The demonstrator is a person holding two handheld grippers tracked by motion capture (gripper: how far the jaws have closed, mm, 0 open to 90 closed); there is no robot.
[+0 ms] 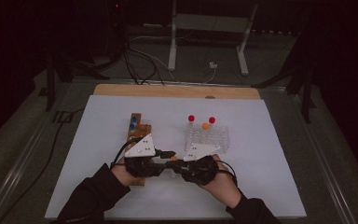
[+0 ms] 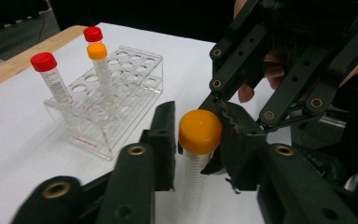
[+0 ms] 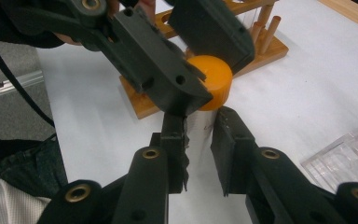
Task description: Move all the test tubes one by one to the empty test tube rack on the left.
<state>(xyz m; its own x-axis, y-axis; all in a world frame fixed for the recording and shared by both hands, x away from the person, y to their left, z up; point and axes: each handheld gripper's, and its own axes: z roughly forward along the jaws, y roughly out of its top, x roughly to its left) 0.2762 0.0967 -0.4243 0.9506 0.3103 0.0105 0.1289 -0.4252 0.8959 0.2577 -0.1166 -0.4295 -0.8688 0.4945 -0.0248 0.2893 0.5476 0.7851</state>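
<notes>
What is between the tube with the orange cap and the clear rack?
Nothing visible. The orange-capped tube, held between both grippers, has bare white table between it and the clear rack, which has many empty holes.

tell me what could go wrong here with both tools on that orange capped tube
The left tool is closed around the orange cap while the right tool clamps the tube body; a careless pull might pop the cap or spill. The clear rack with three capped tubes stands close and could get bumped.
</notes>
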